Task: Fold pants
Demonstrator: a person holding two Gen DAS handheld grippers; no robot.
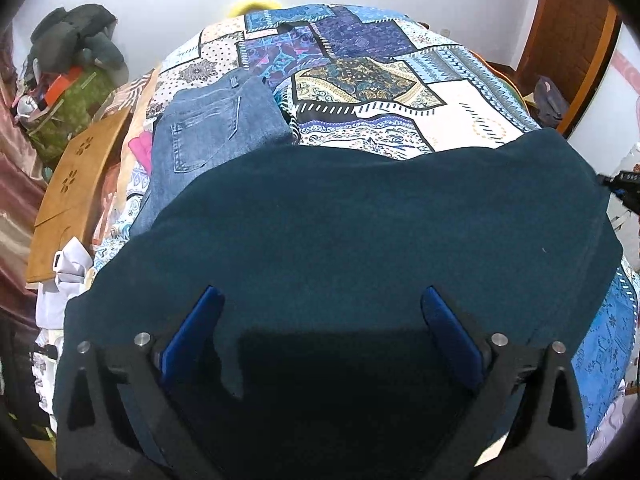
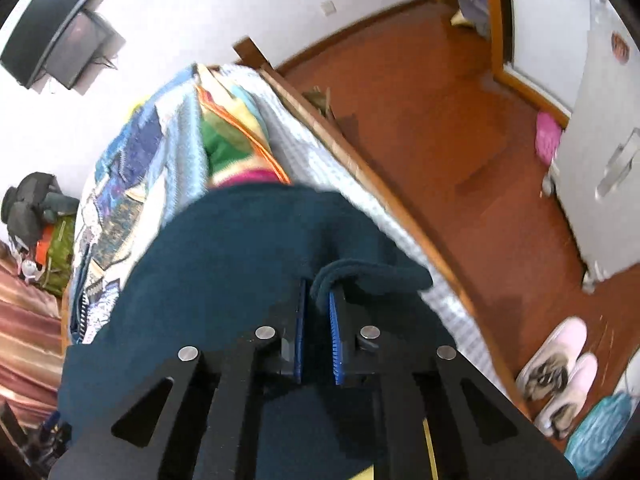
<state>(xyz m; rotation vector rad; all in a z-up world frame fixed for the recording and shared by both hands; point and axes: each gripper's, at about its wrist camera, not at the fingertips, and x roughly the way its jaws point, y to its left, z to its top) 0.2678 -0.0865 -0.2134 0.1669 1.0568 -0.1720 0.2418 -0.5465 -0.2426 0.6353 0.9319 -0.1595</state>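
Observation:
Dark teal pants (image 1: 340, 220) lie spread across the near part of the bed. My left gripper (image 1: 320, 294) hovers over them, its blue pads (image 1: 200, 332) wide open and nothing pinched between them. In the right wrist view the same pants (image 2: 224, 264) reach the bed's right side. There my right gripper (image 2: 318, 290) is shut on a raised fold of the teal cloth (image 2: 360, 272) at the pants' edge. A folded pair of blue jeans (image 1: 216, 128) lies farther back on the left, partly under the teal pants.
A patchwork bedspread (image 1: 400, 80) covers the bed. A wooden board (image 1: 76, 184) and a heap of bags (image 1: 76, 60) stand at the left. The bed's wooden side rail (image 2: 400, 208) borders the red-brown floor, where slippers (image 2: 560, 376) lie.

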